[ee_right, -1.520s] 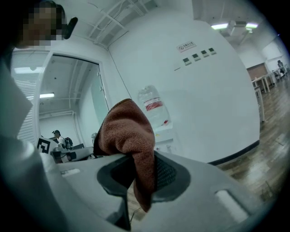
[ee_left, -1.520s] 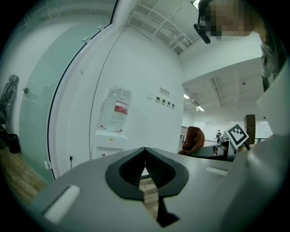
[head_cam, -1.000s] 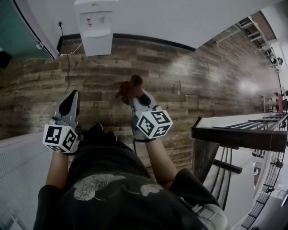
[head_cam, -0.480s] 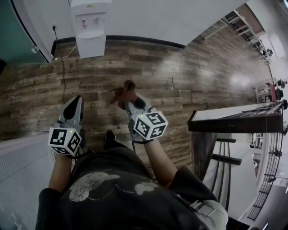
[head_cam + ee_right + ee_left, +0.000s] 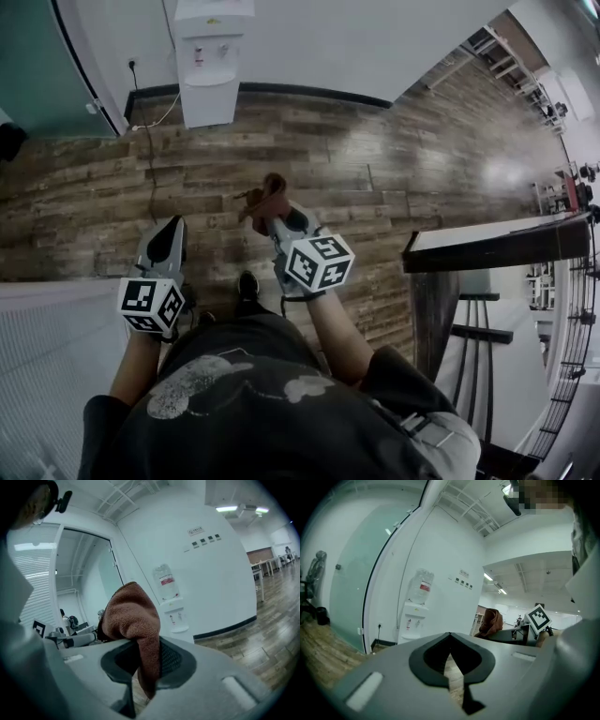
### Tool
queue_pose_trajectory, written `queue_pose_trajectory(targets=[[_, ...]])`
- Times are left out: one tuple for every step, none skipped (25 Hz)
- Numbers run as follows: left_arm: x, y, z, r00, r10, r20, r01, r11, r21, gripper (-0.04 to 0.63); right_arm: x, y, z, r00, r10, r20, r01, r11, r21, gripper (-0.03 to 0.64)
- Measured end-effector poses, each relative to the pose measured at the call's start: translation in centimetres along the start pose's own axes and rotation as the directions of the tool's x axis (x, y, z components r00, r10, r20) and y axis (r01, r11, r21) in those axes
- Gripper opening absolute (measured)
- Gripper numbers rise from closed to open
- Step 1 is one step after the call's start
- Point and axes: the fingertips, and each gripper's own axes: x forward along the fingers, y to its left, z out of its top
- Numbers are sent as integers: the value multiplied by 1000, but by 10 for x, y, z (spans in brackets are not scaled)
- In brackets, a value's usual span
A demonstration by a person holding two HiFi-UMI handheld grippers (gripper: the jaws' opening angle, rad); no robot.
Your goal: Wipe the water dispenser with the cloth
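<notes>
The white water dispenser (image 5: 208,56) stands against the far wall, some way ahead of both grippers; it also shows as the dispenser (image 5: 415,616) with a bottle on top and as the dispenser (image 5: 171,611). A brown cloth (image 5: 267,195) bunches out of my right gripper (image 5: 272,217), whose jaws are shut on it; the cloth (image 5: 136,630) hangs down between them. My left gripper (image 5: 165,236) is held lower left, its jaws closed together with nothing in them. From the left gripper view (image 5: 450,651) the cloth (image 5: 490,622) is seen to the right.
Wood-plank floor (image 5: 375,178) runs up to the wall. A power cable (image 5: 148,141) trails from a wall socket left of the dispenser. A dark table (image 5: 487,248) stands at the right. A glass partition (image 5: 56,66) is at the far left.
The head view has shifted, so the dispenser sits slightly further right in frame. Both grippers stay held in front of the person; the right one keeps the cloth.
</notes>
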Motion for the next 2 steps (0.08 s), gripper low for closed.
queue_pose_trajectory(targets=[[-6,0,-5,1000,-6,-9,6,1000,-7,18,-3,3,-2,1000,-4,0,4,1000,2,60],[-11,0,-10,1000,-12,-19,12,1000,-14,18,-5,7,-5,1000,-9,1,9,1000,7,58]])
